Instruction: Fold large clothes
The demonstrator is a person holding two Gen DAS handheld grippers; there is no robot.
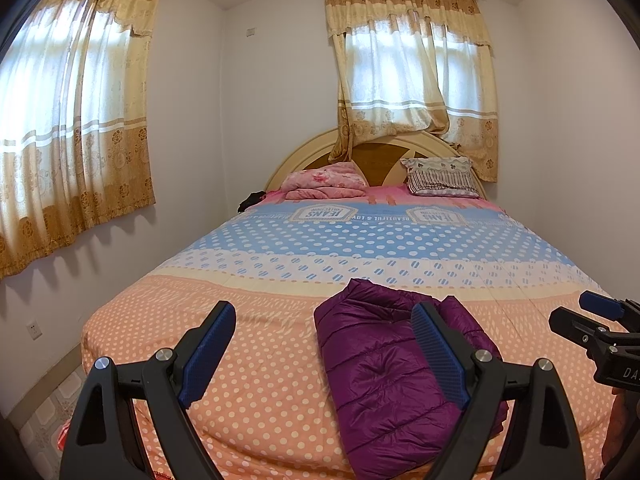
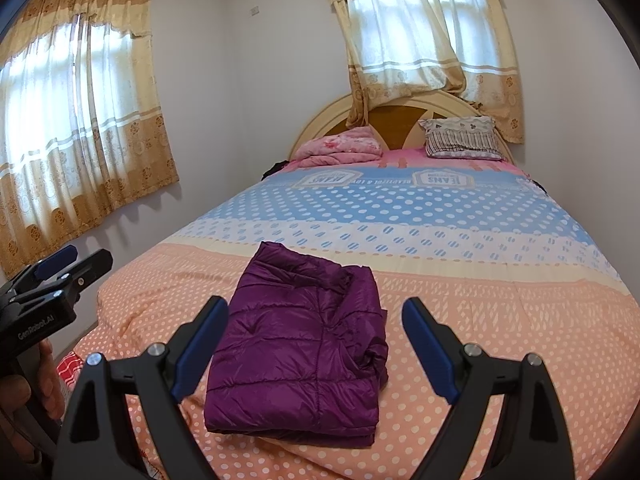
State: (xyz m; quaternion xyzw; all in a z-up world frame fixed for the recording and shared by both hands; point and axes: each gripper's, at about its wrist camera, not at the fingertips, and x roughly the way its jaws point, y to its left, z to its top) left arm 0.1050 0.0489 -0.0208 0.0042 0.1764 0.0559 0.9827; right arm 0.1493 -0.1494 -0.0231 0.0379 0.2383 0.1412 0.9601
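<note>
One folded purple jacket [image 2: 298, 344], beyond right hand-held gripper [image 2: 316, 344]

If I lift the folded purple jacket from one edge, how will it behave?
The purple jacket looks puffy and quilted, so it is probably light and floppy; lifted by one edge, the fold would likely open. Its shiny fabric may slip between the fingers.

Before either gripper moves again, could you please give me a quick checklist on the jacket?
1. Jacket folded into a compact bundle: ok.
2. Jacket fully on the bed: ok.
3. Left gripper open, holding nothing: ok.
4. Right gripper open, holding nothing: ok.
5. Sleeves tucked inside: cannot tell.
6. Bedding beside the jacket bare: ok.
</note>
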